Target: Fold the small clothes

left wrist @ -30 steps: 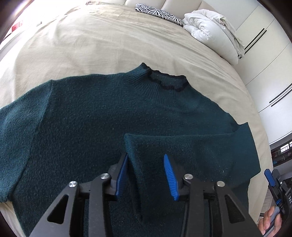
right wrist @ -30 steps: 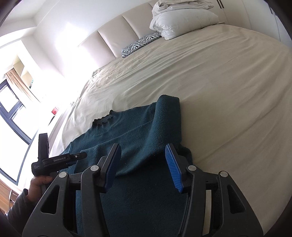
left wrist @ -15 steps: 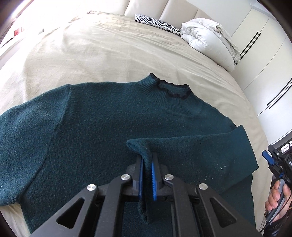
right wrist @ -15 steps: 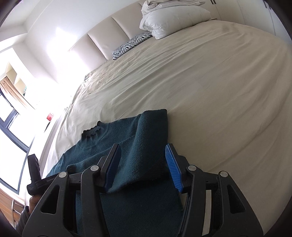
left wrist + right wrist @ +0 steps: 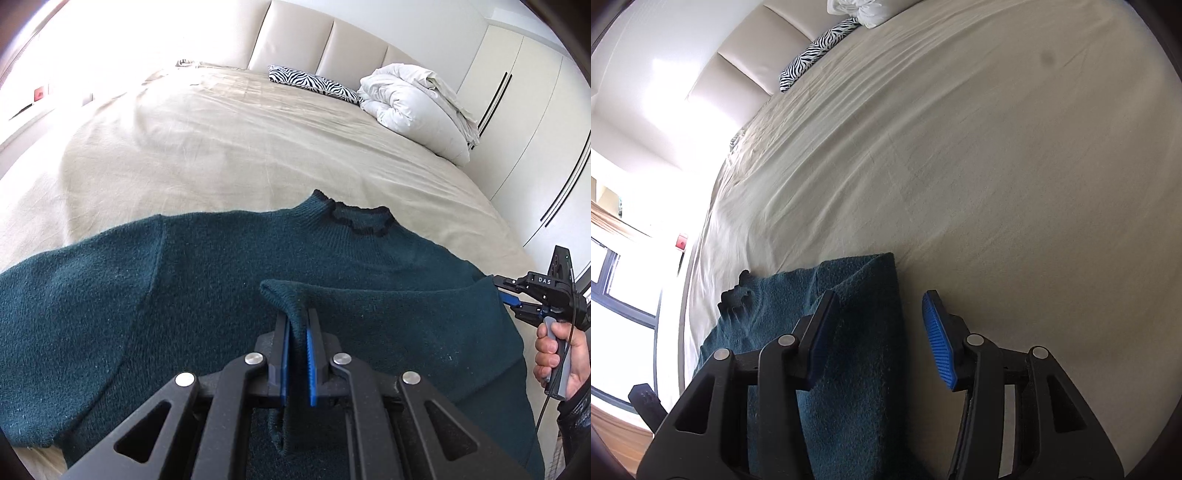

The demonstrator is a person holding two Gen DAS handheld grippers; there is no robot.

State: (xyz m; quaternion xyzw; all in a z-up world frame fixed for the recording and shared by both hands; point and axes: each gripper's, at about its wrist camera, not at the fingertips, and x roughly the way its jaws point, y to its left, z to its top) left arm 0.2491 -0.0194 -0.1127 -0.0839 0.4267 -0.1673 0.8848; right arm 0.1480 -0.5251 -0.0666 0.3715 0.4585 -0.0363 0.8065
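A dark teal sweater (image 5: 207, 295) lies flat on the bed with its collar (image 5: 354, 218) pointing away. Its right sleeve (image 5: 388, 314) is folded in across the chest. My left gripper (image 5: 297, 325) is shut on that sleeve's cuff end, which bunches up between the blue pads. In the right wrist view the sweater's folded shoulder edge (image 5: 864, 325) lies between the jaws of my right gripper (image 5: 879, 332). Those jaws are closing, with the pads clear of the cloth. The right gripper (image 5: 504, 295) also shows at the sweater's right edge, held by a hand (image 5: 554, 354).
The beige bed sheet (image 5: 240, 140) stretches far beyond the sweater. A white duvet (image 5: 413, 107) and a zebra pillow (image 5: 314, 83) lie by the headboard. White wardrobe doors (image 5: 524, 122) stand on the right. A window (image 5: 620, 295) is on the left.
The left jaws closed on the sleeve cuff and raised it slightly. The right gripper swung down to the sweater's folded right edge, and its jaws have narrowed.
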